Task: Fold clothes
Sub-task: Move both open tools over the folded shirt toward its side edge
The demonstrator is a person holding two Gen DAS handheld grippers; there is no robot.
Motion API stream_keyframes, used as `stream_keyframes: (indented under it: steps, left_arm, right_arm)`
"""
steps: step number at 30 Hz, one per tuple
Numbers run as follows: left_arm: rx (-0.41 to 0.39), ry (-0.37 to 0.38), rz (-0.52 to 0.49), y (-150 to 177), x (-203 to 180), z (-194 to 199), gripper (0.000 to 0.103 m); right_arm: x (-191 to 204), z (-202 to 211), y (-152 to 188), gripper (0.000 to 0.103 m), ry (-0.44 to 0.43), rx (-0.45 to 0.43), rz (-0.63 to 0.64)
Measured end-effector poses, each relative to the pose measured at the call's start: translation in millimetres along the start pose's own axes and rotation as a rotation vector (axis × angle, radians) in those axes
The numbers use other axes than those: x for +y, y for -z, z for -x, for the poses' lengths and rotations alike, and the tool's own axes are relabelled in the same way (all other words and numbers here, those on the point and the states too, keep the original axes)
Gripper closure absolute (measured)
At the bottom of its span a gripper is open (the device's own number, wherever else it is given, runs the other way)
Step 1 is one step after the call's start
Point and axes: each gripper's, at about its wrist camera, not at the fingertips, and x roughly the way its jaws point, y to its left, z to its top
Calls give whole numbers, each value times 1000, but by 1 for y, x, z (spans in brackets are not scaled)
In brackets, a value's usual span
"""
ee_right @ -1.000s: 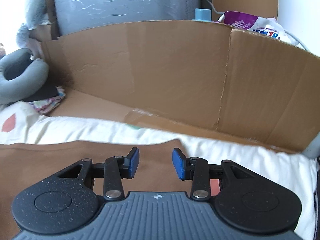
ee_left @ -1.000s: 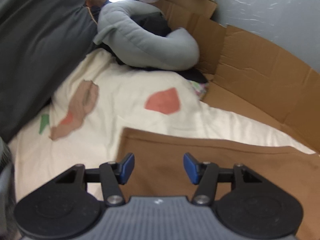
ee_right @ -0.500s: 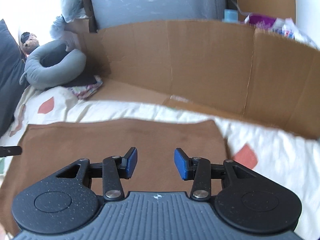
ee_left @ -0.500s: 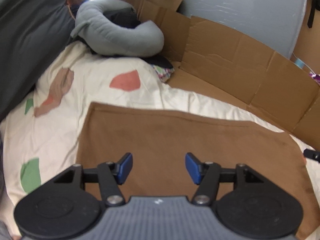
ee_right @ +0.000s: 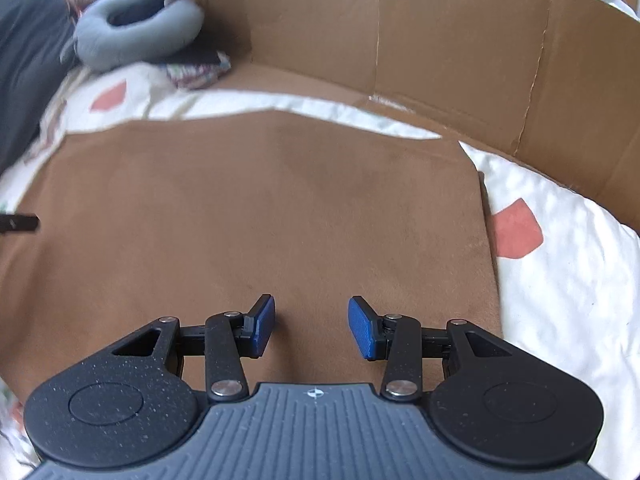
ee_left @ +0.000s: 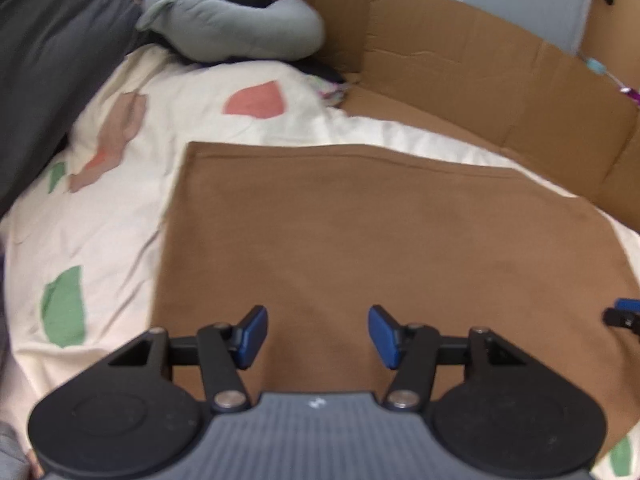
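Brown cloth [ee_left: 380, 232] spread flat on patterned bed sheet [ee_left: 100, 240]. Left gripper [ee_left: 314, 334] and right gripper [ee_right: 311, 326] above its near edge, both wide open, empty. Cardboard [ee_right: 440, 40] far, grey pillow [ee_left: 228, 28] far left.

Black claw [ee_left: 314, 334] linkages, blue pads [ee_right: 264, 326], silver screws, ribbed grey housing.

Brown cloth [ee_left: 360, 232] on patterned bedsheet [ee_left: 132, 200]

Soft daylight from behind the grey neck pillow [ee_right: 136, 36], blown-out white glare there, motion blur across the cardboard wall [ee_right: 440, 52], fisheye bending near it, faint shadows
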Motion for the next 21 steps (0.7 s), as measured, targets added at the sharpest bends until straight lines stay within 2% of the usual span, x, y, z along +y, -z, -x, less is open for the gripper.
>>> stream_keyframes:
  steps: [6,11,14,18,19,21]
  left_arm:
    - [42,-52,2,8,27,-13,46]
    - [38,-39,-7,15,43,-18,50]
    - [29,-47,-19,13,47,-16,55]
    - [8,-77,0,6,59,-7,60]
    - [0,-85,7,5,62,-3,60]
    - [-1,-108,19,5,70,2,67]
  right_arm:
    - [-17,-3,5,58,71,20,47]
    - [-41,-1,5,58,141,28,33]
    - [-53,2,6,59,143,34,9]
    - [-58,9,6,71,172,42,11]
    - [-60,12,6,71,170,42,1]
    - [-64,18,5,73,162,40,-18]
